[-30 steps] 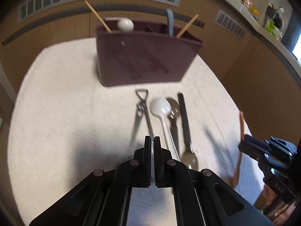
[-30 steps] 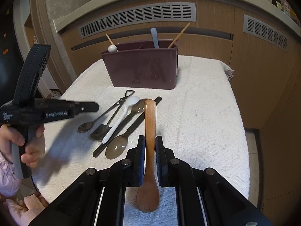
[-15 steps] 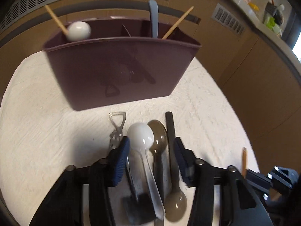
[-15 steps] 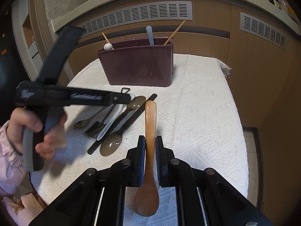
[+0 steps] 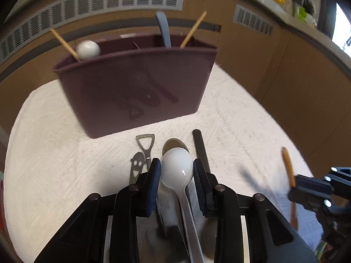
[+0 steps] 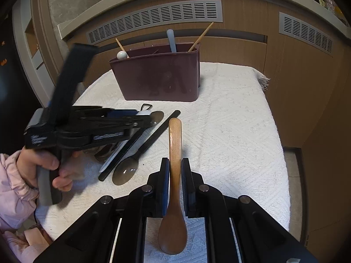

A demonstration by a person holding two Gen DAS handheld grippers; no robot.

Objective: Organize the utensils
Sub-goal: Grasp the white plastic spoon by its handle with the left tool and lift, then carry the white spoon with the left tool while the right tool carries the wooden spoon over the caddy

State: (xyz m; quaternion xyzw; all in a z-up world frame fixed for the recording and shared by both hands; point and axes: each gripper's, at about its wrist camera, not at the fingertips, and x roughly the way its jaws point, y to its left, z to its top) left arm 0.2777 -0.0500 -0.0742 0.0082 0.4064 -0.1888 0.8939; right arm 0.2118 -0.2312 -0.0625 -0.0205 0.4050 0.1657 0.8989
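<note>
- Left wrist view: the left tongs (image 5: 176, 176) have just been closing in and are set around the bowl of the white spoon (image 5: 177, 169), pads seemingly touching its sides, though a firm grip can't be confirmed. Its handle runs straight back under the tongs, bowl aimed at the maroon caddy (image 5: 136, 87) near the counter's far edge.
- Right wrist view: the right tongs (image 6: 175, 183) are clamped on the wooden spoon (image 6: 174, 175), bowl hanging toward the near edge. The caddy (image 6: 158, 79) sits well ahead.

Left tongs (image 5: 177, 171) just closing, seemingly pressing the bowl between them; right tongs (image 6: 175, 171) clamped, tilted downward.
</note>
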